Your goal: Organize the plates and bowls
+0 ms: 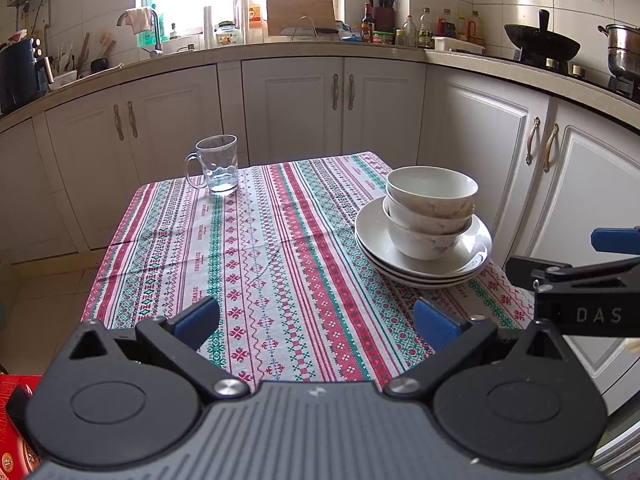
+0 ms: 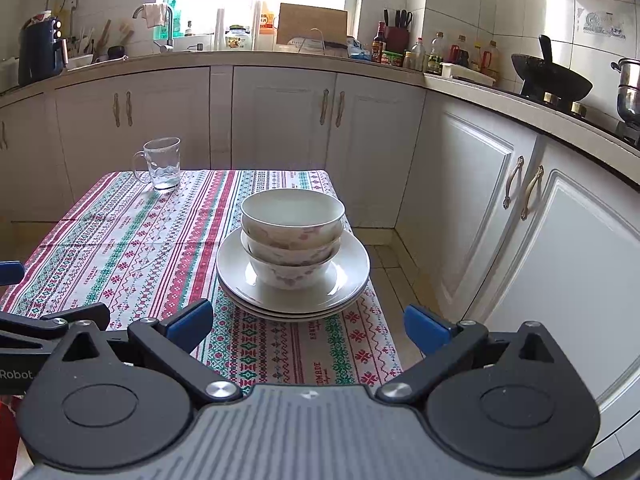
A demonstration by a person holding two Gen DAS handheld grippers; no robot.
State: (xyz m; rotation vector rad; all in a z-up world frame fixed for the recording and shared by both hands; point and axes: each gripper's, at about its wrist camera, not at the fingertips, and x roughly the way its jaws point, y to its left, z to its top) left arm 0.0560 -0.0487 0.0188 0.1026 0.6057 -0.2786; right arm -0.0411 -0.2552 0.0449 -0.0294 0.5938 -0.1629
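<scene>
Three white bowls [image 1: 430,210] [image 2: 292,236] with faint floral print sit nested on a stack of white plates [image 1: 370,232] [image 2: 352,268] at the right side of a small table with a striped patterned cloth [image 1: 256,264] [image 2: 132,252]. My left gripper [image 1: 316,322] is open above the near edge of the table, left of the stack, holding nothing. My right gripper [image 2: 308,326] is open just in front of the plates, also holding nothing. In the left wrist view the right gripper's side [image 1: 580,280] shows at the right edge.
A glass mug [image 1: 216,164] [image 2: 160,164] stands at the table's far left corner. White kitchen cabinets [image 1: 332,108] [image 2: 500,208] run behind and to the right of the table. A wok [image 1: 540,44] and a pot sit on the stove at right. A red box [image 1: 16,424] lies low left.
</scene>
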